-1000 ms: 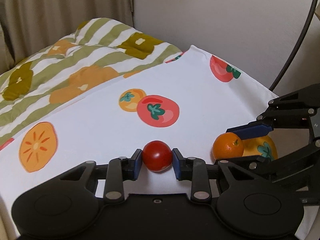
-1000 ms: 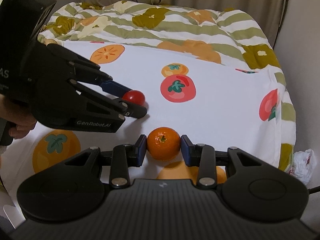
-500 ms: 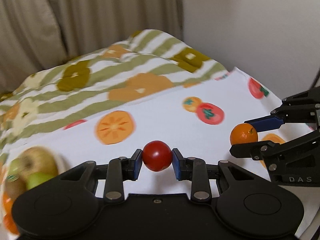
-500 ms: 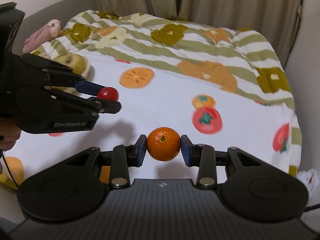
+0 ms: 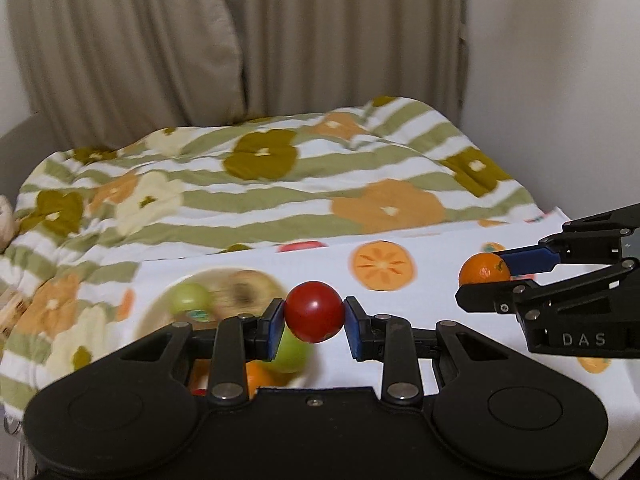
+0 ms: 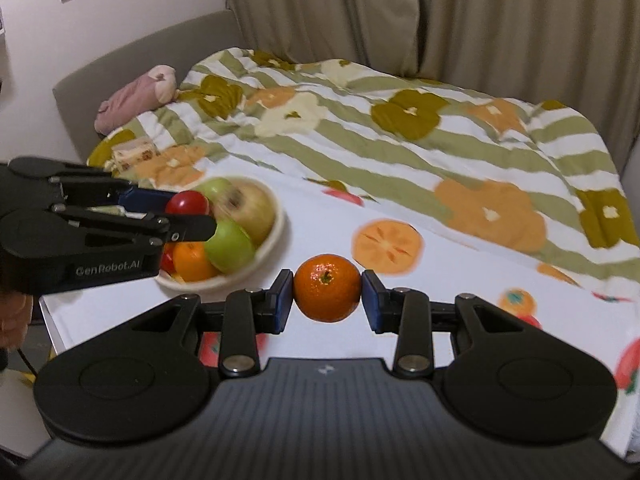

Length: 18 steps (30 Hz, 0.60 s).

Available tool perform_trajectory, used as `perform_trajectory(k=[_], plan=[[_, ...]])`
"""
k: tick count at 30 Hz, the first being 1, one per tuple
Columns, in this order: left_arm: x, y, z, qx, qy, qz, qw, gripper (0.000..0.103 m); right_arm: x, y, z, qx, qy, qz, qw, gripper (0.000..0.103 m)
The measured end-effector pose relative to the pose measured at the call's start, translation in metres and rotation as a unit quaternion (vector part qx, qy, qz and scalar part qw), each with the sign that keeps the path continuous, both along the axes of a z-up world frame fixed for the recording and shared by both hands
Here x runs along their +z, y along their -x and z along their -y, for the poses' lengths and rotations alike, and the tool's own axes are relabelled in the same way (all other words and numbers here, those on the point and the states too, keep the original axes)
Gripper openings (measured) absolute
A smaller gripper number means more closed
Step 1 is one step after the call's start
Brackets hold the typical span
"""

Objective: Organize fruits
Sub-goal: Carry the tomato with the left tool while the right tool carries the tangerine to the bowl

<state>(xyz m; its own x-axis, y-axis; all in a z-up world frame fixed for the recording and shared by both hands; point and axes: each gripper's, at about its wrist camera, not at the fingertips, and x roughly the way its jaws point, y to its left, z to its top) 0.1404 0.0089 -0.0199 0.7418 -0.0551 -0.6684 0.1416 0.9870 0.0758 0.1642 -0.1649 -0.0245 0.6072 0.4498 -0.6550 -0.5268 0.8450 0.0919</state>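
**A:** Left wrist view: your left gripper [image 5: 315, 317] has its blue pads pinching the red tomato [image 5: 315, 311] from both sides. Under it the bowl [image 5: 160, 300] is blurred; you only get a green apple [image 5: 191, 298], a brownish fruit and a bit of orange behind the fingers.

**B:** Right wrist view fills that in. The bowl [image 6: 276, 236] sits on the white fruit-print cloth [image 6: 460, 280], near its left edge. Inside it: a large yellowish apple [image 6: 250, 210], a green apple [image 6: 230, 247], an orange [image 6: 192, 262], something red at the bottom left. Your tomato [image 6: 187, 203] hangs over the bowl's left part, clear of the cloth.

**A:** And your right gripper [image 6: 327, 295]?

**B:** Jaws clamped on the mandarin [image 6: 327, 293], stem facing the camera. It's off the cloth, just right of the bowl, not above it.

**A:** From the left view the same mandarin [image 5: 485, 270] shows side-on at the right gripper's [image 5: 486, 276] tips, well right of the tomato.

**B:** Only the right view shows your hand [image 6: 14, 316] at the left edge, a pink plush [image 6: 136, 96] by the headboard, and a framed picture on the wall. Both views show the striped flower duvet [image 5: 280, 184] and the beige curtains [image 5: 160, 40].
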Motion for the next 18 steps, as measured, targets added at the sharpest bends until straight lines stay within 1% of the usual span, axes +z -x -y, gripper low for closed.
perform_trajectory(k=[8,13,18], plan=[[0.006,-0.010,-0.064,0.039,0.013,0.001,0.9991,0.035,0.011,-0.026,-0.071,0.014,-0.008,-0.002,1.000,0.052],[0.000,-0.026,-0.098,0.052,0.016,-0.005,0.9985,0.035,0.013,-0.047,-0.110,0.013,-0.007,-0.006,1.000,0.052],[-0.010,-0.050,-0.124,0.058,0.021,-0.015,0.9980,0.035,0.009,-0.069,-0.141,0.006,-0.002,-0.014,1.000,0.052]])
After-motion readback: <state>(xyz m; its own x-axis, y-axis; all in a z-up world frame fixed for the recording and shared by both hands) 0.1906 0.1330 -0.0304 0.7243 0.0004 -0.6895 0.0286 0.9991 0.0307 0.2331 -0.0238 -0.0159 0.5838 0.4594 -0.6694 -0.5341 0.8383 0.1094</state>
